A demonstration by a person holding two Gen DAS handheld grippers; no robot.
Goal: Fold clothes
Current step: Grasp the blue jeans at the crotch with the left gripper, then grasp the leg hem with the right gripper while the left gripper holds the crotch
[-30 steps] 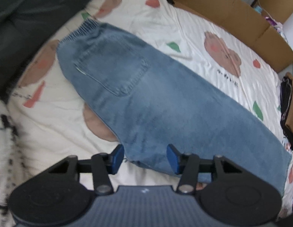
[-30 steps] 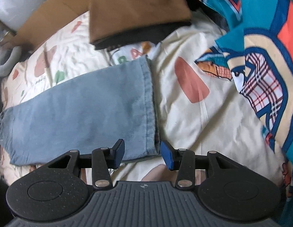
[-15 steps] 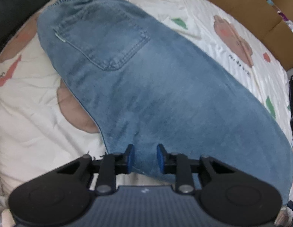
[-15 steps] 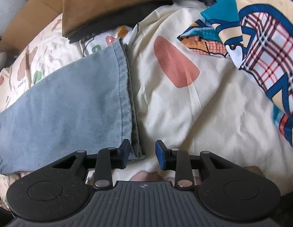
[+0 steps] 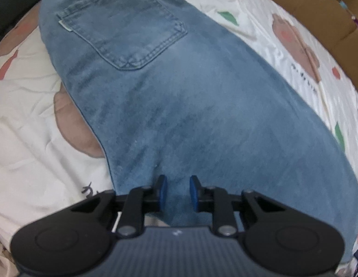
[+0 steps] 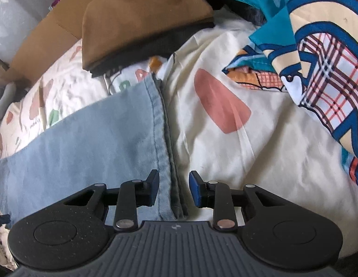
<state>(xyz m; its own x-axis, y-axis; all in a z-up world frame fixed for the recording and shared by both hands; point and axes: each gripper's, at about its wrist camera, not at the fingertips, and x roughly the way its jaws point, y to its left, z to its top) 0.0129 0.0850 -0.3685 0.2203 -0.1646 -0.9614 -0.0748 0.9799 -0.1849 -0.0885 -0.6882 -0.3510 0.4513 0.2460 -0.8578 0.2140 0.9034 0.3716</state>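
jeans (image 5: 179,106) flat on cream printed sheet (image 5: 28,161), pocket up. l gripper (image 5: 178,192) closing, denim fold bunched btwn pads. r gripper (image 6: 173,190) astride hem, small gap at pads, no pinch. cardboard (image 5: 317,7) at far edge; brown stack (image 6: 142,16), teal quilt (image 6: 317,34) nearby.
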